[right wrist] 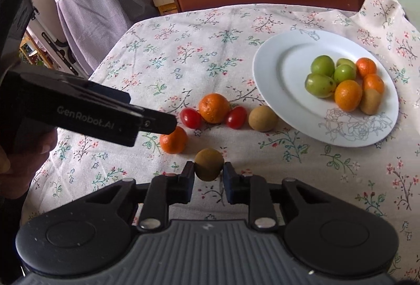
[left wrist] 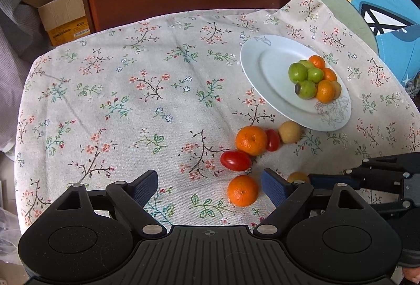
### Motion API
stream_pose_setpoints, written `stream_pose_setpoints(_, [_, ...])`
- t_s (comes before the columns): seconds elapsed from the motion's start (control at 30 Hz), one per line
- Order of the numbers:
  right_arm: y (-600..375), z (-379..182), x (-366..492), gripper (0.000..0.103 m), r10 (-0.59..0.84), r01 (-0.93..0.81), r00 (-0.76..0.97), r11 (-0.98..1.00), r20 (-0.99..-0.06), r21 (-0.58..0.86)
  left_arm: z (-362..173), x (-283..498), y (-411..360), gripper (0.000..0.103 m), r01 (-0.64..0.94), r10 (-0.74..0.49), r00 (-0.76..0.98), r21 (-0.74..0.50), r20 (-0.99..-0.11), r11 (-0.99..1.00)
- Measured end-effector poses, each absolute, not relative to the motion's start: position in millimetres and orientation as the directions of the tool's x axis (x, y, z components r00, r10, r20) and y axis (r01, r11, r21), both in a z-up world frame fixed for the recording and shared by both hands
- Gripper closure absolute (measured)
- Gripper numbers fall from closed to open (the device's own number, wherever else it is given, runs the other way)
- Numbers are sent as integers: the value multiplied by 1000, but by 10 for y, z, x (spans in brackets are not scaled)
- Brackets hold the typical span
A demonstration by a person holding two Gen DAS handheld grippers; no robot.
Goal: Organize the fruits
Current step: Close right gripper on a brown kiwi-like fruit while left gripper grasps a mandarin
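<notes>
Right gripper (right wrist: 209, 171) clamps the brown fruit (right wrist: 209, 164); left gripper (left wrist: 210, 186) hangs wide, empty. Lift straight (keep squeeze gentle), clear the loose tangerines, set down on the plate (right wrist: 286, 70).

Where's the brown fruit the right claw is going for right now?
In the right wrist view the brown fruit sits low at centre, pinched in the right claw, just right of the nearest orange.

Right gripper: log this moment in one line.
right gripper: shut on brown fruit | left gripper: open, empty | plate: partly filled
</notes>
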State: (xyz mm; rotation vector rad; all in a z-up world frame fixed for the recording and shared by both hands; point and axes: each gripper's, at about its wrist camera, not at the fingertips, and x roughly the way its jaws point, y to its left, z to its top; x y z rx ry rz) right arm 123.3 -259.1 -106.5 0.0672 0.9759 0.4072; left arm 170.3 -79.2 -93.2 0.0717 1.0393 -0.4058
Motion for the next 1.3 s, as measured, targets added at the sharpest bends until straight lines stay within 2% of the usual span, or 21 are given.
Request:
stream_pose_setpoints(0.27, [-2789, -1078, 1273, 79, 308, -219, 506, 949, -806, 226, -1026, 1559, -981, 18, 445, -301, 426, -93, -853, 891])
stream_pose_setpoints(0.43, [-2759, -1074, 1279, 79, 314, -230, 503, 947, -806, 225, -1109, 1532, -1032, 35, 457, -296, 422, -81, -857, 886])
stream_pose_setpoints(0.57, [-2759, -1076, 1284, 79, 310, -218, 500, 949, -809, 228, -1123, 1522, -1040, 42, 459, -288, 442, -62, -849, 886])
stream_pose_setpoints(0.67, [-2759, -1077, 1288, 79, 310, -217, 498, 949, -810, 230, -1120, 1531, -1035, 43, 459, -294, 454, -63, -841, 886])
stream_pose_setpoints(0.73, [-2758, -1082, 1292, 79, 311, -215, 495, 949, -811, 232, -1141, 1536, -1044, 52, 466, -297, 450, -62, -842, 883])
stream_pose_setpoints(0.87, [-2768, -1094, 1304, 79, 313, -208, 489, 948, -814, 240, -1159, 1527, -1058, 62, 473, -288, 460, -43, -840, 880])
stream_pose_setpoints(0.93, [-2772, -1095, 1306, 79, 313, -205, 489, 949, -814, 241, -1154, 1525, -1055, 73, 481, -306, 449, -62, -840, 875])
stream_pose_setpoints(0.97, [-2774, -1097, 1308, 79, 314, -204, 489, 948, -814, 243, -1150, 1521, -1060, 76, 484, -312, 445, -67, -839, 873])
stream_pose_setpoints(1.3, [-2813, -1026, 1321, 79, 328, -204, 511, 944, -794, 259, -1013, 1545, -1036, 77, 463, -315, 479, -69, -819, 884])
